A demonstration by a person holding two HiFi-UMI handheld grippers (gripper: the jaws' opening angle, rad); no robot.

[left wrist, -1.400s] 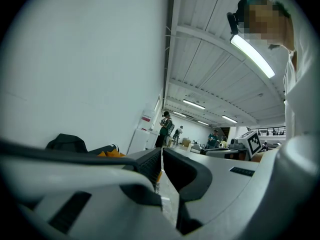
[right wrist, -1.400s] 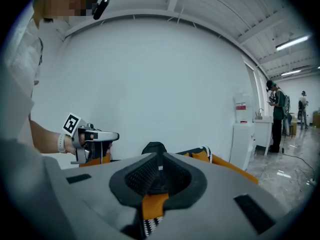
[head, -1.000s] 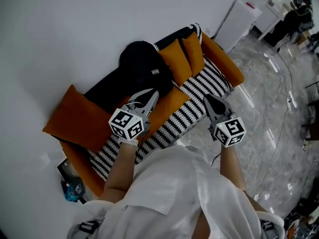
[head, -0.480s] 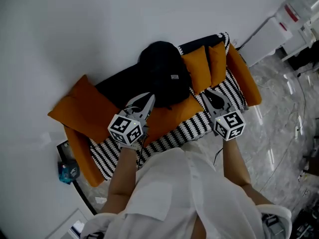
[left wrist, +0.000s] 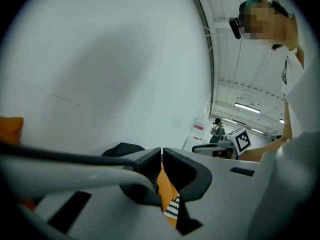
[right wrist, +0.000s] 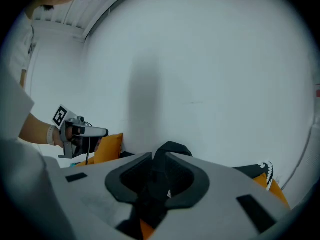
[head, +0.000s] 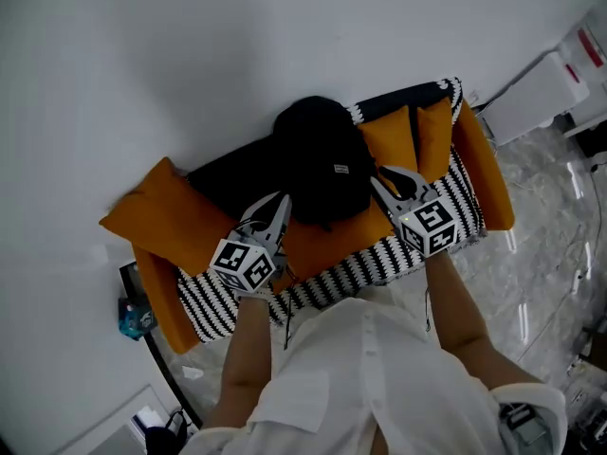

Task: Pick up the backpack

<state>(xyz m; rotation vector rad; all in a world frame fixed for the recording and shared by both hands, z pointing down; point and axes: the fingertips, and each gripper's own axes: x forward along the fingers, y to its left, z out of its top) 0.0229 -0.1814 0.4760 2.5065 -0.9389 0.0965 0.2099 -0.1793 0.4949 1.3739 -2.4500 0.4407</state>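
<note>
Approaching the backpack (head: 321, 159) on the sofa (head: 379, 254): left gripper (head: 280, 202) jaws clenched empty, right gripper (head: 394, 180) jaws being opened, nothing gripped; a handhold must be reached next.

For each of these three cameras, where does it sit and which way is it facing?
Head view: on the person's head, looking steeply down at the backpack on the striped sofa; both forearms, left claw and right claw show.
Left gripper view: on the left claw, looking along its shut jaws toward the wall; the person's arm at right.
Right gripper view: on the right claw, jaws opening, empty, facing the backpack; left wrist at left.
Shared: all see the backpack.
</note>
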